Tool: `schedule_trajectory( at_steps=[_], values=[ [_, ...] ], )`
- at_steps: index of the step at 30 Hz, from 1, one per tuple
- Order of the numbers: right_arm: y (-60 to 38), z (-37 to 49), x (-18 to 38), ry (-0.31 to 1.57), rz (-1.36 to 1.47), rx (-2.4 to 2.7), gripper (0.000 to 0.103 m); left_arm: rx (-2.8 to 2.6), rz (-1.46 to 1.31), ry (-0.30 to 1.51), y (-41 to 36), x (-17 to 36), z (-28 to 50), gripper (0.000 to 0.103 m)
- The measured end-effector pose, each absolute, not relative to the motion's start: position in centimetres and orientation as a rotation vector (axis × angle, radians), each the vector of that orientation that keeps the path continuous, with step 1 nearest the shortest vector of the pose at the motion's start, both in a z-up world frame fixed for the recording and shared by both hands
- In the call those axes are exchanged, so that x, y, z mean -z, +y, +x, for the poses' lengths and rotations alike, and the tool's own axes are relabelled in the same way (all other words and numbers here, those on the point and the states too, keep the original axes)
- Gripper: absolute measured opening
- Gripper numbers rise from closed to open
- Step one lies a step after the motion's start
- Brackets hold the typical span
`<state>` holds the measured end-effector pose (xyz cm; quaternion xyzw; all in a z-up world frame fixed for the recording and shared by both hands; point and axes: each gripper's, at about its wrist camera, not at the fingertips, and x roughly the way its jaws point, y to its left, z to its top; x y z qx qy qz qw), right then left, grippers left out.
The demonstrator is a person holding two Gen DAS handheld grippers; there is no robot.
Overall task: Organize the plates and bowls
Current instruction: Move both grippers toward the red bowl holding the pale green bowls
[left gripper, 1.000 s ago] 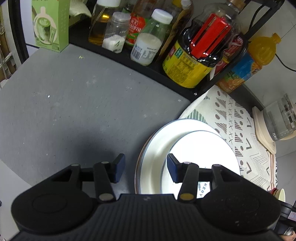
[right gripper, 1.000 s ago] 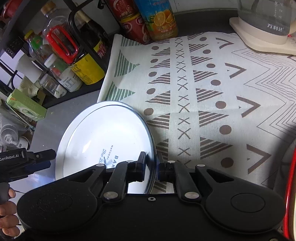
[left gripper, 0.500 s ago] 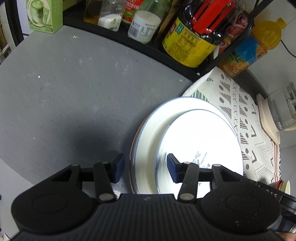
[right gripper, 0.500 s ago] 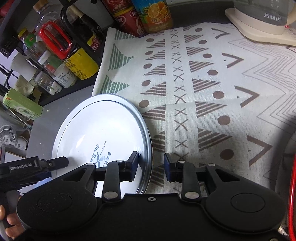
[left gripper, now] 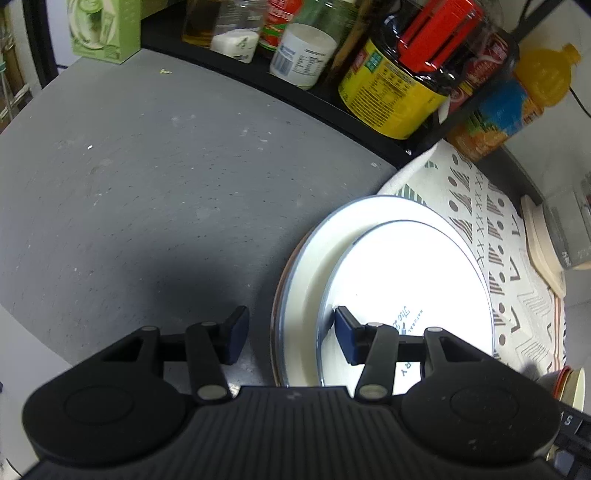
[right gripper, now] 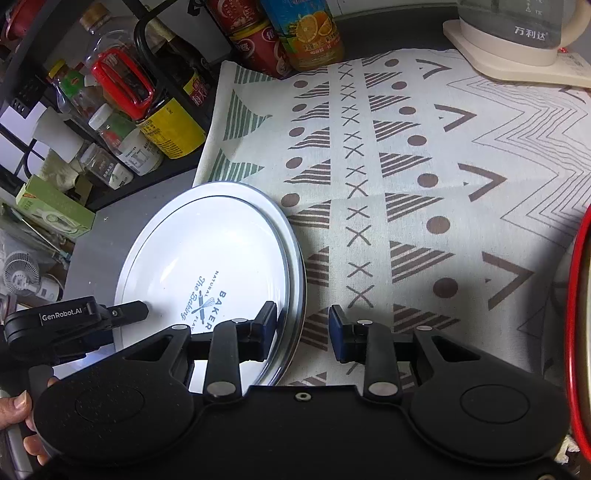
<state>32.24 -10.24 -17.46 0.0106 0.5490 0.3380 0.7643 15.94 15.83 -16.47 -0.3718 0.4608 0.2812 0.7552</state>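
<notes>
Two stacked white plates sit on a grey worktop [left gripper: 155, 177], at the edge of a patterned cloth [right gripper: 424, 166]. The smaller plate [left gripper: 406, 273], printed with a blue bakery logo, lies on top of a larger plate [left gripper: 306, 295] with a thin blue rim. It sits off-centre, so a crescent of the larger plate shows on the side toward the bare worktop.

The left tongs [left gripper: 288, 334] are spread wide apart and hold nothing. One finger hangs over the grey worktop just beside the stack; the other is over the near rim of the smaller plate.

In the right wrist view, the right tongs [right gripper: 303, 328] are also released and empty. Their fingers straddle the plates' edge on the cloth side: one over the smaller plate near its logo, one over the cloth.

Behind the plates, a black shelf rack [left gripper: 295, 86] holds bottles and jars, including a dark sauce bottle [left gripper: 410, 70] with a yellow label and red handle. An orange juice bottle [right gripper: 306, 33] stands at the cloth's far edge. A kettle on a cream base [right gripper: 517, 48] stands on the cloth's far corner.
</notes>
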Motion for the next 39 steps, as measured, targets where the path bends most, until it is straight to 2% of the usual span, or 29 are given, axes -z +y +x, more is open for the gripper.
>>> schedule_trajectory(
  at_steps=[12,18,19,21,25,28,32,39],
  values=[
    [-9.9,32.2,17.4,1.194,0.028,-0.729,0.031,-0.627,-0.781,1.0,16.1,16.0,15.8,0.049],
    [-11.0,32.3,15.7,1.174,0.069,-0.733,0.034,-0.596,-0.75,0.975,15.7,13.9,16.5,0.049],
    [-11.3,32.3,15.4,1.166,0.077,-0.732,0.036,-0.581,-0.743,0.968,15.5,13.4,16.8,0.05],
    [-11.8,32.3,14.7,1.143,0.084,-0.728,0.049,-0.559,-0.724,0.96,15.0,12.6,17.2,0.052],
    [-12.7,32.2,13.6,1.11,0.098,-0.724,0.057,-0.526,-0.702,0.938,13.8,11.3,18.0,0.064],
    [-13.3,32.0,12.7,1.083,0.097,-0.718,0.063,-0.501,-0.688,0.939,12.9,10.8,18.7,0.068],
    [-14.4,31.7,11.5,1.041,0.095,-0.702,0.077,-0.462,-0.689,0.941,11.8,10.2,19.4,0.07],
    [-16.7,31.5,9.7,1.003,0.15,-0.681,0.083,-0.384,-0.684,0.919,9.7,8.9,20.7,0.072]
  ],
)
